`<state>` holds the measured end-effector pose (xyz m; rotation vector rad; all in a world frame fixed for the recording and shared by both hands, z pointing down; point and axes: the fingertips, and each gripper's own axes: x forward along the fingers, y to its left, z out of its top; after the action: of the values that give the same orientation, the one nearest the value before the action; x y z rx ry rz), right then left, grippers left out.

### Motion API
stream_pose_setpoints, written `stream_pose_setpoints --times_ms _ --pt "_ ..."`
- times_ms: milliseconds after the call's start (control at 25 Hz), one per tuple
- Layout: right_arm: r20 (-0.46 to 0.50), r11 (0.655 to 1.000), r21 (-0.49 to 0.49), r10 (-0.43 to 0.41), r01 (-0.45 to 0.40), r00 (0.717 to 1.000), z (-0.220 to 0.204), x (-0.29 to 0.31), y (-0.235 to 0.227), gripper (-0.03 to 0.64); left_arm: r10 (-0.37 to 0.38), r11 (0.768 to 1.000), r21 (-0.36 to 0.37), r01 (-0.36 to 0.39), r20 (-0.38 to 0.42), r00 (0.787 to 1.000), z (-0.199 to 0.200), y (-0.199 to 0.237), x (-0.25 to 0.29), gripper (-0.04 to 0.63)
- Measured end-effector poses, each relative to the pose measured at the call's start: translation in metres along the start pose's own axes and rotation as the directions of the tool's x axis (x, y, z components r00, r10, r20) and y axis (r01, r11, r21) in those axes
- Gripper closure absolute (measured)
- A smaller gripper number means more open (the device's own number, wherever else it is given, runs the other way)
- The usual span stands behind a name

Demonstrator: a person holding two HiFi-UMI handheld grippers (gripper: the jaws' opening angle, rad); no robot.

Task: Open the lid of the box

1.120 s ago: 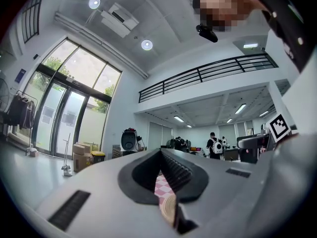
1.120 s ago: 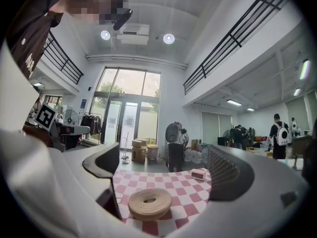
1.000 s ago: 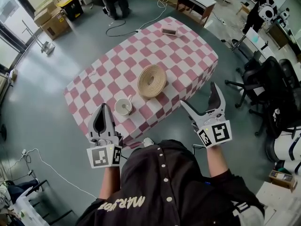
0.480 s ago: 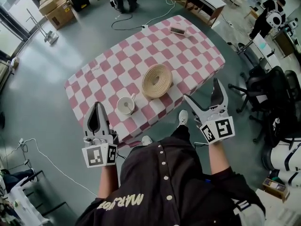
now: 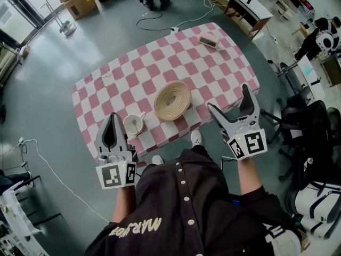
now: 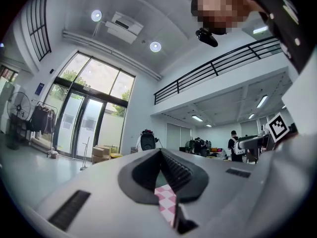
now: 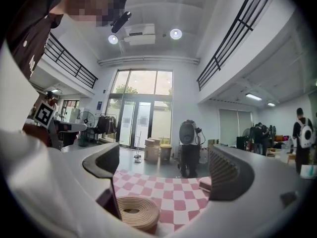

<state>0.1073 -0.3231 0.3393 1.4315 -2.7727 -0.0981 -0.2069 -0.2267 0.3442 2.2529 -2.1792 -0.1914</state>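
Left hand-held gripper (image 5: 113, 115) jaws pressed together, nothing between them, at near edge of checkered desk (image 5: 106, 84), beside cup (image 5: 133, 124). Right hand-held gripper (image 5: 228, 97) spread wide, empty, right of round woven basket (image 5: 172, 100). Small box (image 5: 209, 41) sits at far corner of desk, lid closed, well apart from both.

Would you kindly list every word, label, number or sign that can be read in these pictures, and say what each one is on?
"MAR...": pale print, upside down, on the dark shirt; the remaining letters are unclear.
Cubes on the left gripper and right gripper: black-and-white square marker patterns only, no letters or numbers.
Blue wall sign beside the windows: too small to read.
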Motion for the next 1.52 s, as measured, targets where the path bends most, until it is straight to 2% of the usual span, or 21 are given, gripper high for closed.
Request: stream_pose_setpoints --times_ms 240,480,720,960,1240,1360,1520 --pt "0.023 0.998 -0.015 0.057 -0.056 0.998 0.008 0.026 -0.040 0.076 0.049 0.998 0.031 -0.050 0.032 0.998 0.014 -0.020 0.026 0.584" --pt "0.021 0.995 -0.001 0.102 -0.102 0.995 0.003 0.045 -0.062 0.077 0.110 0.993 0.045 -0.111 0.015 0.994 0.011 -0.027 0.039 0.584" --pt "0.017 0.983 0.003 0.184 -0.184 0.983 0.001 0.067 -0.076 0.077 0.192 0.980 0.050 -0.192 0.011 0.981 0.009 -0.038 0.043 0.584" --pt "-0.001 0.957 -0.003 0.291 -0.291 0.957 -0.008 0.084 -0.094 0.077 0.295 0.954 0.054 -0.296 0.011 0.955 0.004 -0.062 0.042 0.584" --pt "-0.025 0.917 0.002 0.399 -0.399 0.917 -0.019 0.101 -0.108 0.076 0.423 0.906 0.025 -0.423 0.002 0.906 -0.009 -0.086 0.029 0.584" --pt "-0.036 0.901 0.006 0.434 -0.434 0.900 -0.024 0.105 -0.101 0.077 0.432 0.902 0.019 -0.432 -0.001 0.902 -0.013 -0.091 0.028 0.584" --pt "-0.048 0.869 0.022 0.495 -0.495 0.867 -0.032 0.110 -0.065 0.077 0.438 0.898 0.035 -0.438 -0.004 0.899 -0.011 -0.082 0.018 0.584"
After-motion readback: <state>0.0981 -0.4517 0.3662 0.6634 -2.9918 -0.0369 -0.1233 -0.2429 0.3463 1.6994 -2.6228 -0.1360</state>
